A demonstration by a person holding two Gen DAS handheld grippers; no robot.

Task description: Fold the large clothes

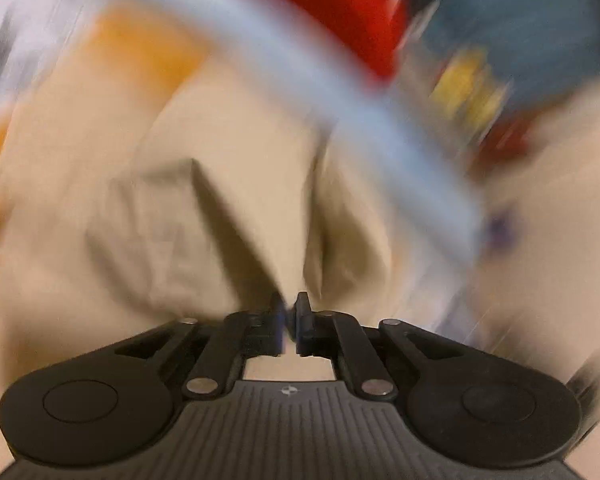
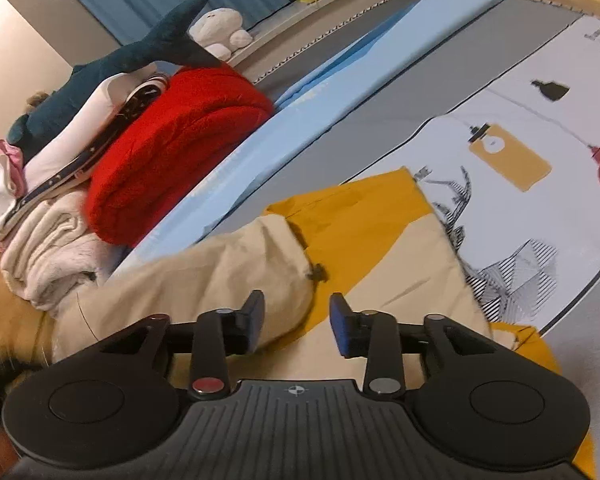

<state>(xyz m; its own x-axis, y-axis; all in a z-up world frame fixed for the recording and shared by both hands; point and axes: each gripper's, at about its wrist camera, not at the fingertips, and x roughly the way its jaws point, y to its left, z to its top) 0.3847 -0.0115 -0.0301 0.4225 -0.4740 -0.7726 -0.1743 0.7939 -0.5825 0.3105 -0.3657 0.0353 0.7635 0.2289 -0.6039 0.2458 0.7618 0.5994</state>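
Observation:
A large beige and mustard-yellow garment (image 2: 364, 220) lies on the bed, with a black cord toggle (image 2: 317, 273) at a beige cuff. My right gripper (image 2: 298, 316) hovers just over it, open, with yellow cloth under the gap and nothing pressed between the pads. The left wrist view is heavily blurred. There the beige cloth (image 1: 204, 208) fills the middle, and one crease runs straight up to my left gripper (image 1: 290, 314). Its jaws stand almost together, apparently pinching that crease.
A light blue sheet strip (image 2: 300, 112) and grey mattress run diagonally behind the garment. A red fleece bundle (image 2: 172, 152), a pile of white clothes (image 2: 48, 248) and a dark shark plush (image 2: 112, 64) sit at the left. A printed white sheet (image 2: 540, 128) lies at the right.

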